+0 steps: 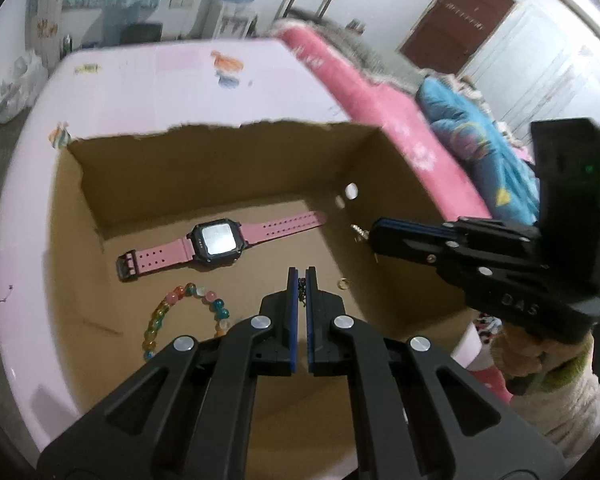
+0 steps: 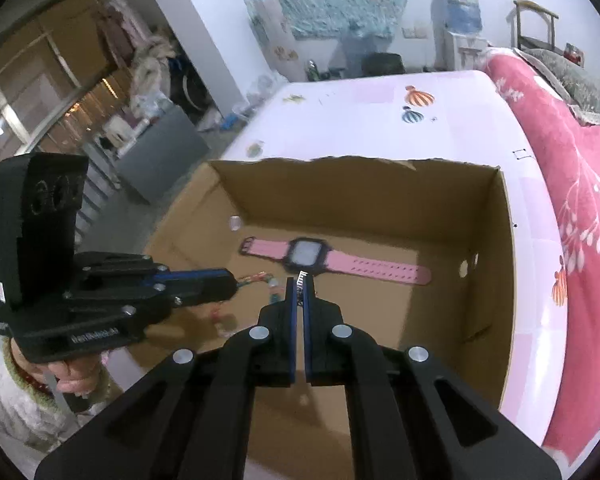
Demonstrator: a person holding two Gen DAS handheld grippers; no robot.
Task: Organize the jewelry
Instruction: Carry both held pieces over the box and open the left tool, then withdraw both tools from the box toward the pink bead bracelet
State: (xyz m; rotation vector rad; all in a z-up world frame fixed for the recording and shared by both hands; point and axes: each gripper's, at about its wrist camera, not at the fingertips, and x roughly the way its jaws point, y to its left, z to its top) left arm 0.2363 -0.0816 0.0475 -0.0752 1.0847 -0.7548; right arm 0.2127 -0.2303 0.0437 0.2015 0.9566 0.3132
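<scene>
Two grippers are over the open brown cardboard box, each nearly closed on something thin. Left gripper has a dark fine-link chain pinched between its blue pads, gap barely a sliver. Right gripper is closed the same way on a short silvery piece of chain or clasp poking out at the tips; can't tell if it's one strand shared between both. Inside the box: pink-strap digital watch with square black case lies flat near the far wall, multicoloured round-bead bracelet nearer than the watch, small gold ring on the floor near the right wall. Handling judgement: chain is very light, limp, slippery, tangles and snags easily; hold by the clasp end, keep the squeeze steady, lower it in rather than dropping. Watch is stiffer, best taken across the strap. Beads roll, so grip across the strand.
</scene>
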